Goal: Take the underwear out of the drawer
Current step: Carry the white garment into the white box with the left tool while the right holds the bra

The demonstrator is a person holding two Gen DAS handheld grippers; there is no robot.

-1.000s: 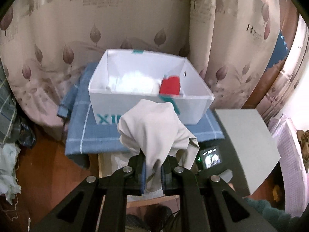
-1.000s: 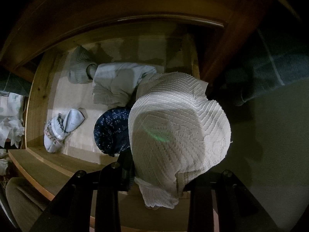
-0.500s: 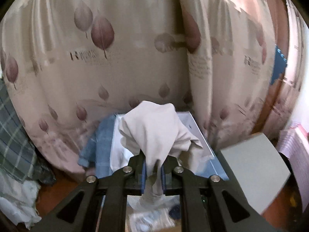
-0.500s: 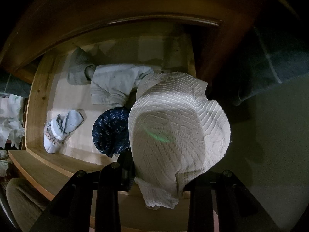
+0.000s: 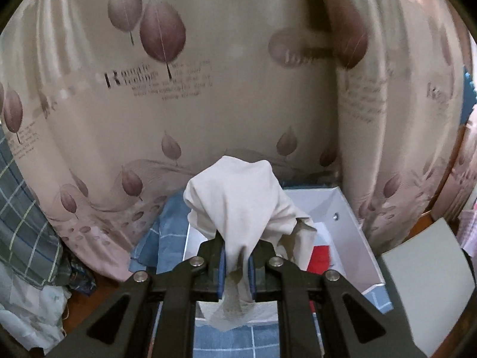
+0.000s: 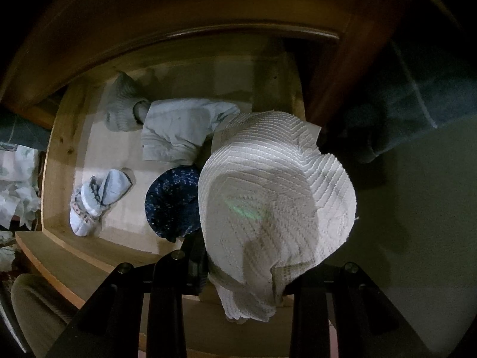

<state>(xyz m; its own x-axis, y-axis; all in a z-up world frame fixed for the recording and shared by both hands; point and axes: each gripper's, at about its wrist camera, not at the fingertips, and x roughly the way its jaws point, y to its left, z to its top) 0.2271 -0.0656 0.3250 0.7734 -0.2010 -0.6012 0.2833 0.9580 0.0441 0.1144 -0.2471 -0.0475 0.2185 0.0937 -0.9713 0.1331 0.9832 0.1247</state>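
A leaf-printed curtain [image 5: 167, 113] fills the background of the left view; below it a white box [image 5: 354, 238] sits on a blue checked cloth [image 5: 173, 238]; the left gripper [image 5: 237, 264] is clamped on a beige garment [image 5: 238, 197] that hangs directly above the box, so I judge the drop lies straight below; in the right view the wooden drawer [image 6: 56, 161] lies beneath the right gripper [image 6: 247, 271], pinched on a white ribbed garment [image 6: 277, 197]; folded pieces remain inside.
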